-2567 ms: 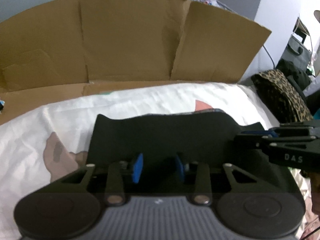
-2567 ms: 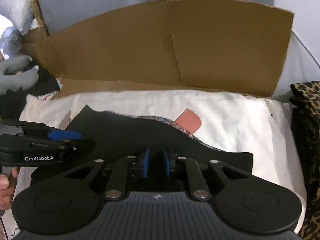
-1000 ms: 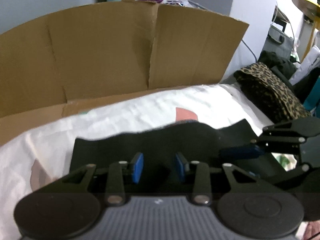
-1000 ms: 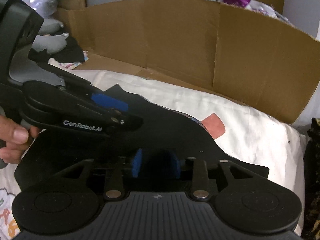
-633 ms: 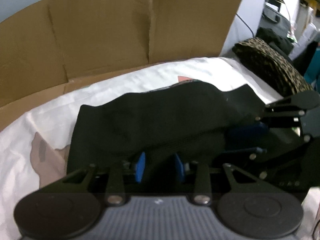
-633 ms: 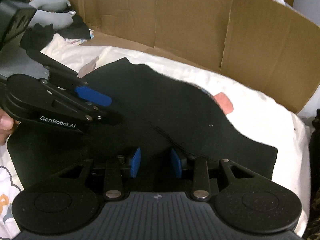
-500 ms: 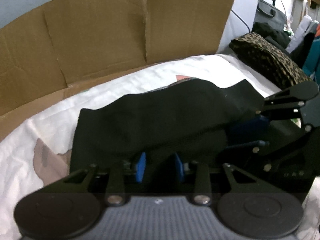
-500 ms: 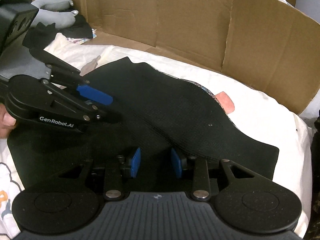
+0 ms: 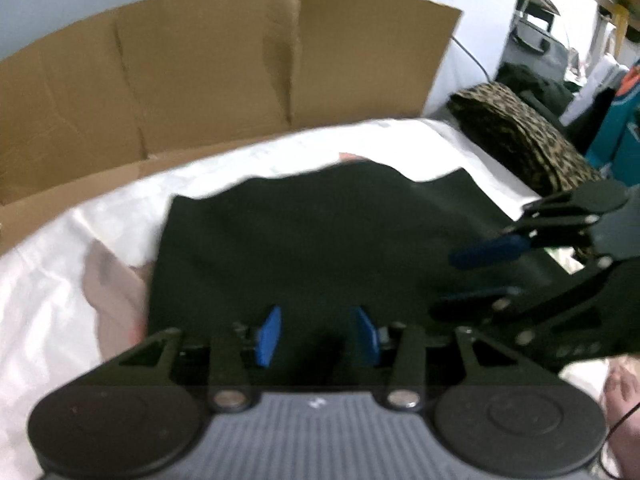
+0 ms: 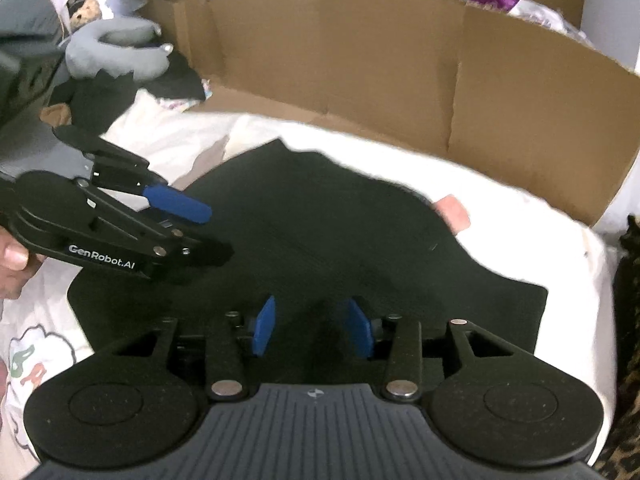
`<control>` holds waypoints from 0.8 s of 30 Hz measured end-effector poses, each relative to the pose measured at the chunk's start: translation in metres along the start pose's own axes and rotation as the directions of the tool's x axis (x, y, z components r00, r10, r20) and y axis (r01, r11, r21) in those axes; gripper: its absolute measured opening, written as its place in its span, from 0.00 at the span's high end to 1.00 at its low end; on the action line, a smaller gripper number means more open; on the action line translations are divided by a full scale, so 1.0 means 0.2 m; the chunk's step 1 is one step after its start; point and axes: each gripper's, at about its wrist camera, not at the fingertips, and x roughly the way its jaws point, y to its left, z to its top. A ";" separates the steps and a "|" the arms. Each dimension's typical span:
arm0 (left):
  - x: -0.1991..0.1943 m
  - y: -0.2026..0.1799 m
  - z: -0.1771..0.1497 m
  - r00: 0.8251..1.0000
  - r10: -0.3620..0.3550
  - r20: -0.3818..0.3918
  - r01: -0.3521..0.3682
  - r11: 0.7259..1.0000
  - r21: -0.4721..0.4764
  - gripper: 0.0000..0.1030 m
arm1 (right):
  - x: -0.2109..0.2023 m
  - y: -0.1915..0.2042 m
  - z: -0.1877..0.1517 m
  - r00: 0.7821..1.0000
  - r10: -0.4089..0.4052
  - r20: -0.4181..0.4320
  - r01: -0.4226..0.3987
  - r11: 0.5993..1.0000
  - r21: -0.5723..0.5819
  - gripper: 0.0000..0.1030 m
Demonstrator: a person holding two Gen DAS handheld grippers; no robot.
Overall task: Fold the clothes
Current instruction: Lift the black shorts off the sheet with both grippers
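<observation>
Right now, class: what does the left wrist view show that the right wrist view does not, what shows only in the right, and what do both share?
Only the left wrist view shows the whole leopard-print fabric and a teal item. Only the right wrist view shows a grey plush toy. Both share the black garment, the white sheet, the cardboard, the left gripper and the right gripper, jaws opening, nothing pinched.

Both views ride low on the hand-held tools, angled down and forward, close over the black garment on the white sheet. The left wrist view looks from the garment's left side, the right wrist view from its right. Both share the garment, sheet and cardboard wall, and each catches the other tool.
</observation>
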 end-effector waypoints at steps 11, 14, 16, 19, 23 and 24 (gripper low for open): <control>0.03 0.09 -0.11 0.997 0.072 -0.038 -0.070 0.996 0.060 0.46 | 0.03 0.04 -0.14 0.997 -0.045 -0.062 0.040 0.997 -0.073 0.47; -0.02 0.15 -0.12 0.993 0.108 -0.049 -0.107 0.994 0.010 0.46 | -0.01 0.00 -0.15 0.996 -0.052 -0.067 0.048 0.997 -0.057 0.47; -0.06 0.18 -0.13 0.990 0.126 -0.060 -0.128 0.991 -0.043 0.50 | -0.03 -0.03 -0.16 0.996 -0.061 -0.072 0.059 0.998 -0.033 0.47; -0.15 0.19 -0.15 0.993 0.101 -0.054 -0.105 0.992 -0.069 0.51 | -0.07 -0.04 -0.16 0.993 -0.083 -0.090 0.083 0.997 0.004 0.47; -0.28 0.15 -0.18 0.997 0.074 -0.034 -0.077 0.994 -0.077 0.51 | -0.15 -0.01 -0.15 0.994 -0.080 -0.067 0.084 0.995 0.048 0.47; -0.29 0.13 -0.19 0.998 0.059 -0.035 -0.062 0.995 -0.084 0.51 | -0.16 0.00 -0.15 0.995 -0.075 -0.065 0.079 0.995 0.063 0.47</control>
